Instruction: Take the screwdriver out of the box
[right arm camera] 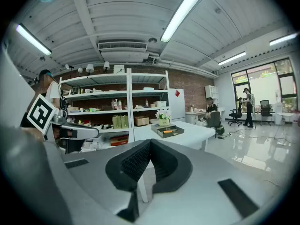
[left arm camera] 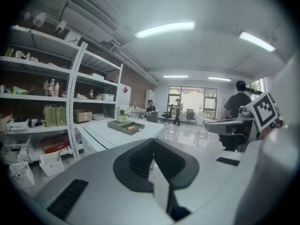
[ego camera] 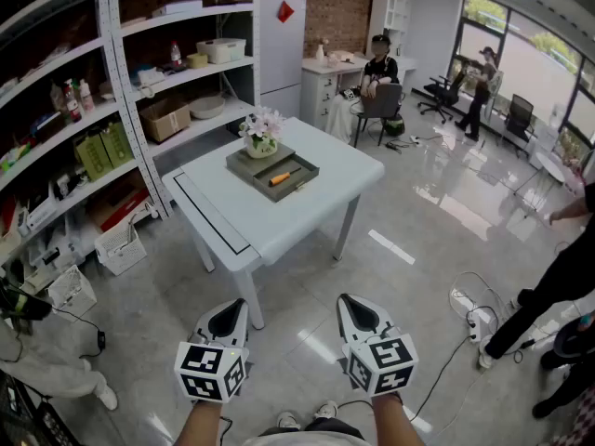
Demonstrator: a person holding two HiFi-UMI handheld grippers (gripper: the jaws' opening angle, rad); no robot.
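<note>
An orange-handled screwdriver (ego camera: 284,177) lies in an open grey box (ego camera: 304,171) on a white table (ego camera: 279,226), well ahead of me. A pot of flowers (ego camera: 261,132) stands on the grey slab just behind the box. Low in the head view, my left gripper (ego camera: 229,310) and right gripper (ego camera: 350,302) are side by side over the floor, far short of the table, both shut and empty. The left gripper view has the box (left arm camera: 123,124) and screwdriver (left arm camera: 131,127) small beyond the shut left gripper (left arm camera: 152,142). Past the shut right gripper (right arm camera: 150,142), the right gripper view shows the box (right arm camera: 171,133).
White shelving (ego camera: 121,91) full of goods runs along the left, with wire baskets (ego camera: 119,246) on the floor beside it. A power strip and cables (ego camera: 469,309) lie on the floor at the right. A person (ego camera: 379,68) sits at a desk behind the table; other people stand at the right.
</note>
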